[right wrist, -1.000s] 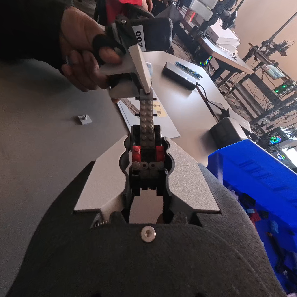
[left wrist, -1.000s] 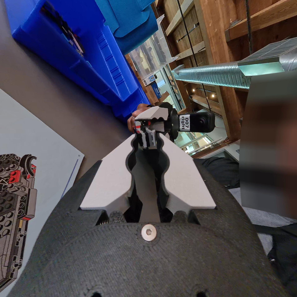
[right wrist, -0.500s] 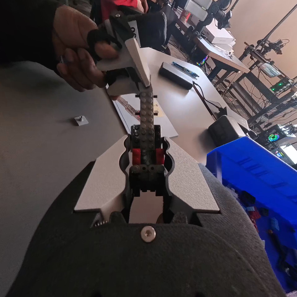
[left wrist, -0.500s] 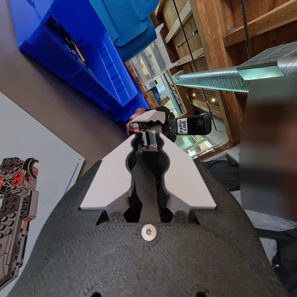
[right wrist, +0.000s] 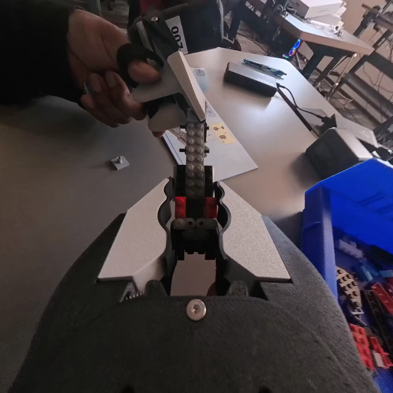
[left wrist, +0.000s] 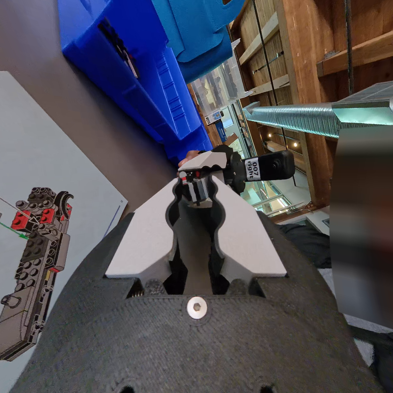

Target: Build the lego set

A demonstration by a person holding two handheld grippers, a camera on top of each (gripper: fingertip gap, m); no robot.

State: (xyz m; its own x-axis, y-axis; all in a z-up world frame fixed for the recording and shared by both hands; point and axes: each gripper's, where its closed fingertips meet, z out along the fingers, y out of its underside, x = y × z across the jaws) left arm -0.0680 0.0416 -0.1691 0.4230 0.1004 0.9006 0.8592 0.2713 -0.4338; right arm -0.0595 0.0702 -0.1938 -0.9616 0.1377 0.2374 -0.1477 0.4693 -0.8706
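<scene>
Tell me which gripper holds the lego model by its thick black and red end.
The right gripper: its fingers clamp the black and red body of the lego model. The left gripper only pinches the tip of the thin grey studded plate.

Model (right wrist: 194, 204): black, grey and red bricks; long grey studded plate points away, far end between the far gripper's fingers, near end clamped.
Loose piece (right wrist: 119, 164): small grey plate, on table, left of model.
</scene>
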